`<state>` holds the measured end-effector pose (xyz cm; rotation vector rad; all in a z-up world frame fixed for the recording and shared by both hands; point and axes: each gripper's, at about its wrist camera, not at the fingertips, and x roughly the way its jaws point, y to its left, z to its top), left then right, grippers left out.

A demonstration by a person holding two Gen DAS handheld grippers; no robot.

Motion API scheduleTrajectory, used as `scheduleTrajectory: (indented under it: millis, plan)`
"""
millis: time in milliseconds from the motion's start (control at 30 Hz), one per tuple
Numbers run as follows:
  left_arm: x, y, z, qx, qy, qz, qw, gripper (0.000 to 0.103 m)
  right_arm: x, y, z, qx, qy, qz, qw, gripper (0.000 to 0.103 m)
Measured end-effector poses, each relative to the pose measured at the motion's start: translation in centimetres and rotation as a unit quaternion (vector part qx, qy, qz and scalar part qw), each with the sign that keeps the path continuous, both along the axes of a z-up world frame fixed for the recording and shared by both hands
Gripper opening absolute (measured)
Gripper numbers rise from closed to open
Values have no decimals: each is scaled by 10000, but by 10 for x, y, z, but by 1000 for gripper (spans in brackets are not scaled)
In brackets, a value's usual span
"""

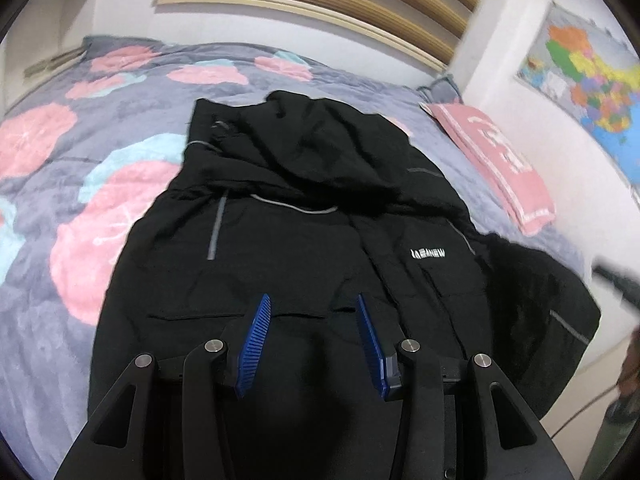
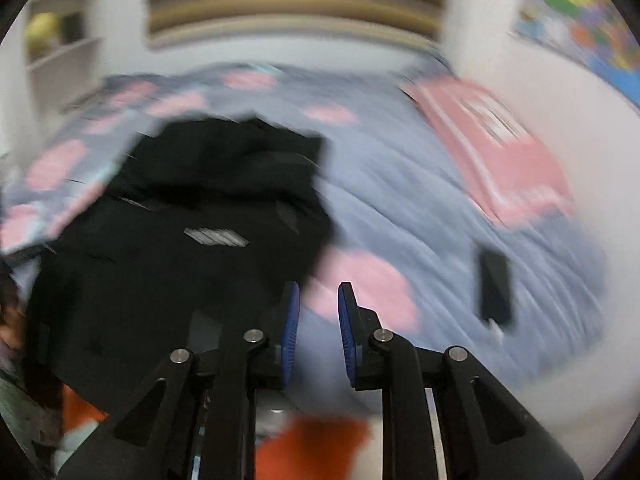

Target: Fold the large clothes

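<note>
A large black hooded jacket (image 1: 304,248) lies spread front-up on the bed, hood at the far end, a white logo on its chest. My left gripper (image 1: 312,304) is open and empty, hovering over the jacket's lower front near the pockets. In the blurred right wrist view the jacket (image 2: 180,240) lies to the left. My right gripper (image 2: 318,292) is open with a narrow gap and empty, above the blanket beside the jacket's right edge.
The bed carries a grey-blue blanket with pink flowers (image 1: 80,168). A pink folded cloth (image 1: 500,160) lies by the right wall. A small black object (image 2: 495,286) rests on the blanket. A map (image 1: 592,80) hangs on the wall. Orange fabric (image 2: 312,448) shows below.
</note>
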<state>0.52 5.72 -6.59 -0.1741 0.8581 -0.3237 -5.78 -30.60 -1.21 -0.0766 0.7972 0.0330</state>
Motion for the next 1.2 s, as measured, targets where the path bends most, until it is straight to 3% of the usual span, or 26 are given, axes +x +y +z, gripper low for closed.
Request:
scheduleTrajectory:
  millis: [100, 233, 367, 433, 533, 600, 700, 767, 900, 1067, 1200]
  plan:
    - [-4, -14, -1, 167, 3, -195, 9997, 45, 32, 50, -7, 79, 92, 482, 9988, 43]
    - [-8, -13, -3, 295, 5, -243, 9993, 45, 64, 70, -64, -425, 699, 321, 9961, 41]
    - [-11, 7, -4, 392, 20, -39, 9992, 45, 45, 20, -113, -677, 1263, -311, 9892, 37]
    - [-14, 23, -6, 366, 75, 101, 9992, 45, 36, -14, -125, -514, 1494, -591, 9857, 37]
    - [-23, 46, -12, 423, 176, 357, 9983, 46, 19, -52, -123, -12, 1508, -751, 9857, 38]
    - [-32, 66, -16, 422, 278, 584, 9970, 46, 14, -58, -115, 150, 1434, -612, 9877, 49]
    - [-46, 100, -19, 204, 344, 1048, 9937, 49, 18, -60, -116, 168, 1364, -411, 9897, 55]
    - [-54, 123, -24, -88, 444, 1289, 9906, 63, 25, -64, -128, 261, 1517, -336, 9875, 55]
    - [-60, 149, -42, -496, 808, 1477, 9845, 64, 30, -67, -137, 225, 1573, -377, 9866, 55]
    - [-58, 143, -58, -913, 1040, 1016, 9852, 64, 28, -77, -140, 301, 1584, -393, 9861, 66]
    - [-55, 125, -57, -1138, 937, 629, 9871, 59, 29, -83, -146, 691, 1690, -326, 9826, 66]
